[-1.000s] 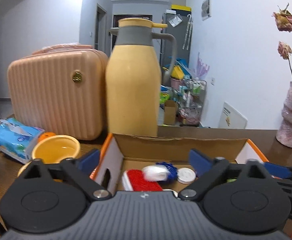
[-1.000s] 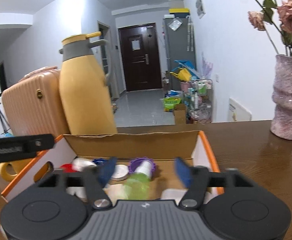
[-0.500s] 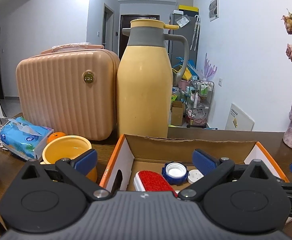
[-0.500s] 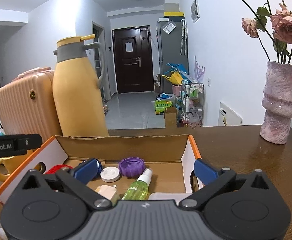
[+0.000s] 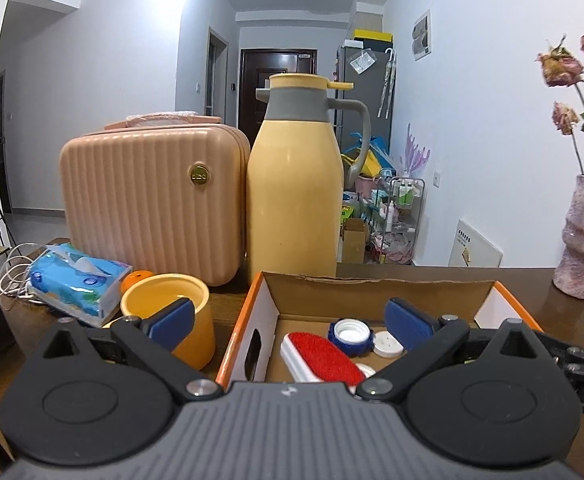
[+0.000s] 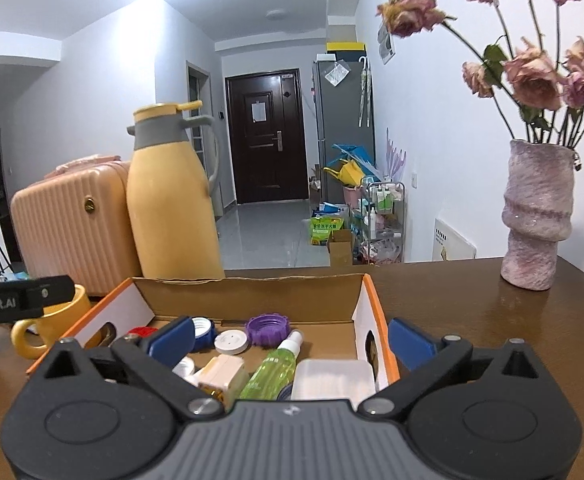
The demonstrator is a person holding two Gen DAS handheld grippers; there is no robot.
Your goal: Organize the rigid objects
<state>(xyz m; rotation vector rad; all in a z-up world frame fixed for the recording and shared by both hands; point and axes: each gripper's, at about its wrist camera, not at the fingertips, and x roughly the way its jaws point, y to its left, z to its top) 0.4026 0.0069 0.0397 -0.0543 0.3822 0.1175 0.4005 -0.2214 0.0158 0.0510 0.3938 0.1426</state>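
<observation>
Orange-edged cardboard box [image 6: 366, 300] sits on my brown desk [image 6: 472, 308]. Left to right: my left gripper [image 5: 287, 316] gapes empty over the red brush [image 5: 320, 350]; my right gripper [image 6: 289, 334], jaws just spread wide, grasps nothing above the green spray bottle [image 6: 273, 368] and purple cap [image 6: 267, 327].

right tool [image 6: 289, 338] jaws just opened wide, empty, both tools drawn back from box [image 6: 251, 292]

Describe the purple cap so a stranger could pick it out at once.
Find the open cardboard box in front of the tall yellow jug. Near the box's back wall lies the purple cap, beside a flat white disc and above a green spray bottle. It alone is purple, with a scalloped rim.
</observation>
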